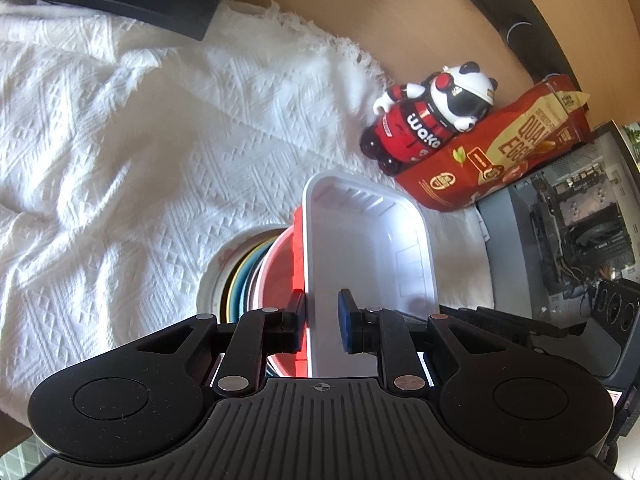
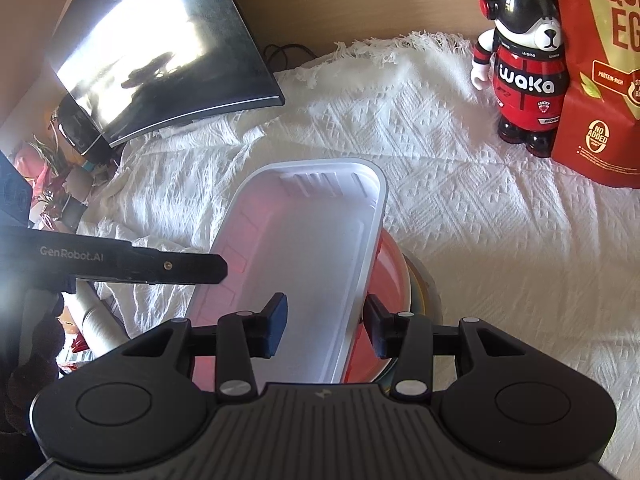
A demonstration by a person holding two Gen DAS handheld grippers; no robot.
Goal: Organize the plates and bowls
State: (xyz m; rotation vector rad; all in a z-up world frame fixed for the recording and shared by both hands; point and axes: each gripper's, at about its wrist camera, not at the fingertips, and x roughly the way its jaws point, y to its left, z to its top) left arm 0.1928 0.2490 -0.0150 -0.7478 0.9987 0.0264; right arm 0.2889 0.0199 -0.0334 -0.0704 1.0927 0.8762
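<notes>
Left gripper [image 1: 321, 322] spread, its jaws straddling the long rim of the white rectangular tray [image 1: 368, 248], one pad outside the wall and the blue pad inside, with a gap on the inner side; firm contact not clear from this view. Right gripper [image 2: 326, 326] likewise spread across the opposite long rim of the same tray [image 2: 304, 248], blue pad inside, black pad outside, neither plainly pressed against the wall. Tray sitting tilted atop a red bowl [image 1: 282, 268], that bowl [image 2: 390, 276] nested in a stack of coloured dishes [image 1: 240, 284] resting on a white plate [image 1: 208, 288]. All of it set on a white textured cloth [image 1: 120, 140] with a fringed edge. Beyond the stack, a panda figurine [image 2: 520, 60] in red and black leaning beside a red snack bag [image 2: 600, 80]. To the far left, a dark curved monitor [image 2: 160, 48] standing on the cloth's edge
</notes>
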